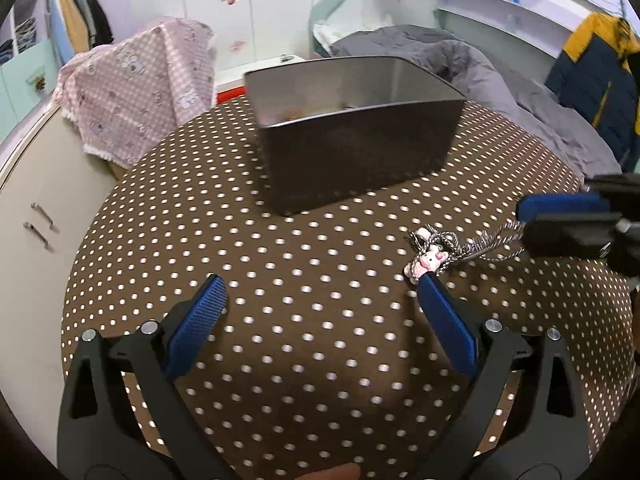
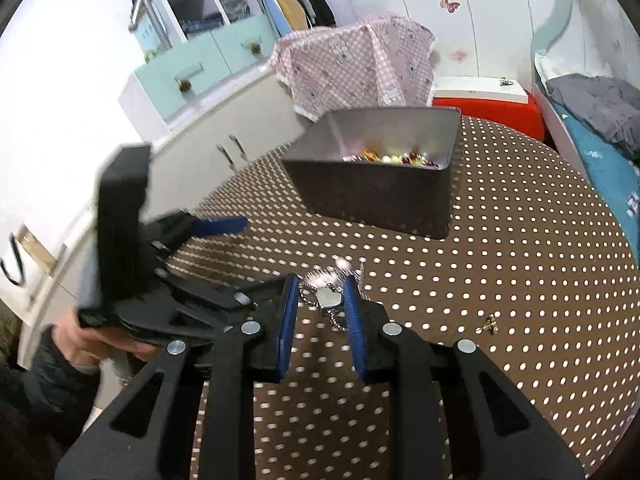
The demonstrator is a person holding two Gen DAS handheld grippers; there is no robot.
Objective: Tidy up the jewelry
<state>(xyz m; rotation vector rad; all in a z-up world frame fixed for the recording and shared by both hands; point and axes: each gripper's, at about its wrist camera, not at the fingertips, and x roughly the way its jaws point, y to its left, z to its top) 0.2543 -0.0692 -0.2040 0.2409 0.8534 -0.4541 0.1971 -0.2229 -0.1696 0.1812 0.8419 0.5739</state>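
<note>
- My left gripper (image 1: pixel 320 292) stood wide open above the dotted tablecloth (image 1: pixel 304 380), holding nothing.
- The tip of its right finger (image 1: pixel 430 286) lay just beside a pink charm (image 1: pixel 426 262) on a grey cord (image 1: pixel 486 245); I could not tell whether the two touched.
- My right gripper (image 2: pixel 320 300) was closed most of the way, with a narrow gap left between the jaws.
- A silver heart pendant (image 2: pixel 329 299) on a ball chain (image 2: pixel 336 320) sat between its fingertips; the pads appeared to pinch it.
- The dark metal tin (image 2: pixel 380 196) stood ahead of both claws, well apart from them, with coloured beads (image 2: pixel 396 159) lying inside.
- A small gold piece (image 2: pixel 489 325) lay on the cloth to the right of the right claw, apart from it.
- In the left view, the cord ran to the right gripper's blue pads at the frame edge.
</note>
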